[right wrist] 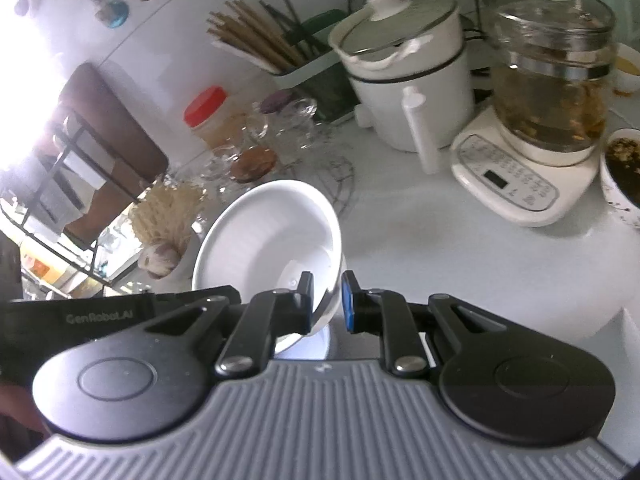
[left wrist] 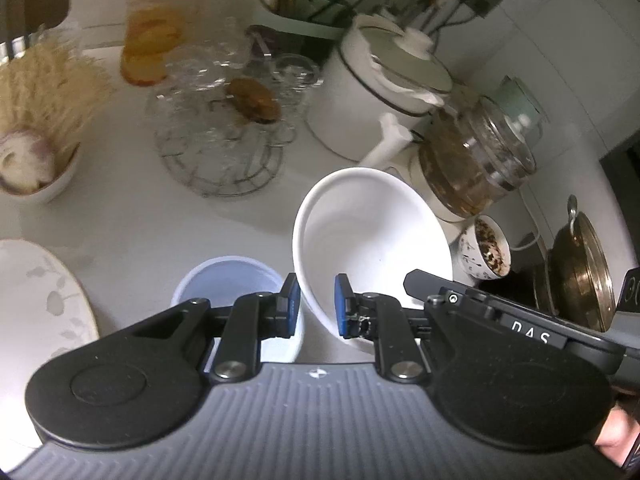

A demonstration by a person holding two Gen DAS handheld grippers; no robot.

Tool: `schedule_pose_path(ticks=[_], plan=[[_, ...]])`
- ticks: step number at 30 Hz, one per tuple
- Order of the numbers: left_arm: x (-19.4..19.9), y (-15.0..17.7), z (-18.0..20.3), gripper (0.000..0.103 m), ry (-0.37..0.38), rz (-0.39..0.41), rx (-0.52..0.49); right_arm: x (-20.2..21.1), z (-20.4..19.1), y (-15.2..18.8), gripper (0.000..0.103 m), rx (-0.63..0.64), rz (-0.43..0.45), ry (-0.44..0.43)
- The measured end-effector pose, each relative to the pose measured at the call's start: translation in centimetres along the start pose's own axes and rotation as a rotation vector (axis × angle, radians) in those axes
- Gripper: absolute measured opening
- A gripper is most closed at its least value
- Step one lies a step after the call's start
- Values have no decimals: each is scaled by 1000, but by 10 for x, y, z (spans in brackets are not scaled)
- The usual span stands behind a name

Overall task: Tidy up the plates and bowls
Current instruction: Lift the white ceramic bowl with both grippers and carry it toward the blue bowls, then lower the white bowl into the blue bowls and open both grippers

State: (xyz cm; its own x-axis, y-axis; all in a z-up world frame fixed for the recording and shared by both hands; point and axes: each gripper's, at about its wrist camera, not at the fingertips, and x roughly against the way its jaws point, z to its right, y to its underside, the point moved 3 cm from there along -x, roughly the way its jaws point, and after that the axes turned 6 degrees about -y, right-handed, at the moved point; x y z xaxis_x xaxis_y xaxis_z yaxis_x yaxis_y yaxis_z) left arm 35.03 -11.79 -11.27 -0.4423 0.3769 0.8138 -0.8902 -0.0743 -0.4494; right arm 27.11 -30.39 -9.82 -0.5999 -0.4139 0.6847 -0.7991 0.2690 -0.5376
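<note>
Both claws clamped on the rim of one white bowl, held tilted above the counter.
The left gripper (left wrist: 316, 304) pinches the white bowl (left wrist: 372, 240) at its near rim, jaws almost together; the right gripper (right wrist: 328, 300) grips the rim the same way. Under the bowl a pale blue cup (left wrist: 232, 280) stands on the white counter (left wrist: 132, 216), and a patterned plate (left wrist: 36, 300) lies to its left.

Bare tabletop (right wrist: 420, 248) lies open ahead, before the kettle (right wrist: 548, 80) and white pot (right wrist: 408, 80). The wire rack (left wrist: 220, 160) of glassware crowds the back; a plate (left wrist: 36, 300) blocks the left.
</note>
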Motion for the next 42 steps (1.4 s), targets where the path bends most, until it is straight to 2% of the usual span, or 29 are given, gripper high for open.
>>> schedule_pose_path(ticks=[7,13,25,30,31,32,33,35,36,37,39,42], plan=[[2,11,-29,19,-25,22,48,-23,-15,12,18,35,-42,-20],[-4,20,-55,19,-29,17,86,-41,-30,26,18,88,-65,3],[-30,36,-68,19,-46,-26,80,-65,-17,49,19,20,-112,42],[-30,35,-68,20,-55,-43,84,-63,-19,44,20,9,-102,37],[-30,34,-68,20,-61,-48,83,-62,-19,42,20,7,-102,38],[-30,33,-68,26,-69,-51,85,-61,-20,40,20,6,-103,38],[-29,32,-69,30,-83,-53,87,-60,-20,39,25,4,-101,34],[-28,31,-71,40,-109,-58,87,-57,-18,36,43,-10,-93,23],[-27,30,-73,42,-115,-61,93,-55,-17,34,56,-21,-86,19],[-26,30,-75,46,-120,-62,99,-54,-16,32,64,-31,-78,19],[-22,30,-79,50,-148,-56,105,-55,-10,28,68,-52,-69,24],[-17,29,-84,56,-166,-45,124,-66,0,26,68,-70,-82,41]])
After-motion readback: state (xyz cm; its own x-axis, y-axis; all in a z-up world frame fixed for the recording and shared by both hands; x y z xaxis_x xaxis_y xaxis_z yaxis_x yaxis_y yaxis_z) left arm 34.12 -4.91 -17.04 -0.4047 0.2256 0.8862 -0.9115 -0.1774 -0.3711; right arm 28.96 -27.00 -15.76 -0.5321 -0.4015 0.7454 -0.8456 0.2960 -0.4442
